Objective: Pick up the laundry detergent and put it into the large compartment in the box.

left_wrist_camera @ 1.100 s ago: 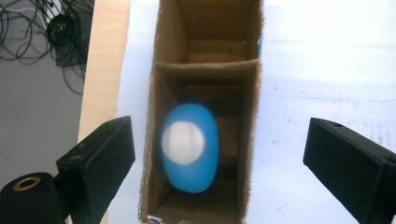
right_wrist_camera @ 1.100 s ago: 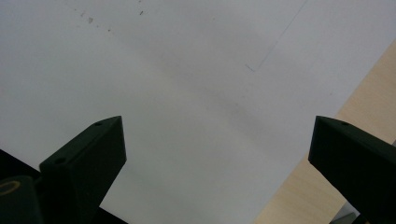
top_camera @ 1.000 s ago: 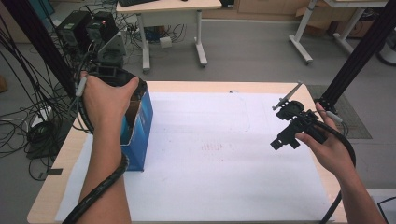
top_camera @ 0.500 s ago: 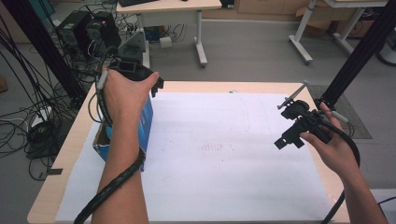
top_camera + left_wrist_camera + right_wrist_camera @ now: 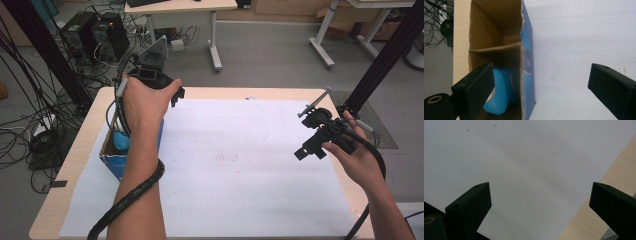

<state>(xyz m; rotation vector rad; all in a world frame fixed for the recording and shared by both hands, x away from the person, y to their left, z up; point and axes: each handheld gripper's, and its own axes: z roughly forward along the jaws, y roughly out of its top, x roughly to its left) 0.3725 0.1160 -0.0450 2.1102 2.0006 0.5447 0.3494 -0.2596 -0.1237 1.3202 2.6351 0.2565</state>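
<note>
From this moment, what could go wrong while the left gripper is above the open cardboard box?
1. The left gripper is open, with its jaws straddling the torn inner wall of the blue cardboard box; lowering it could catch and crush that wall.
2. The light blue object lies deep in one compartment beside the cardboard divider, so the jaws may close on cardboard instead.
3. The box stands near the table edge; a push might slide it off.

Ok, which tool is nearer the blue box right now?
Left. The left tool hangs open just above the blue box; the right tool is far across the white sheet, also open.
</note>
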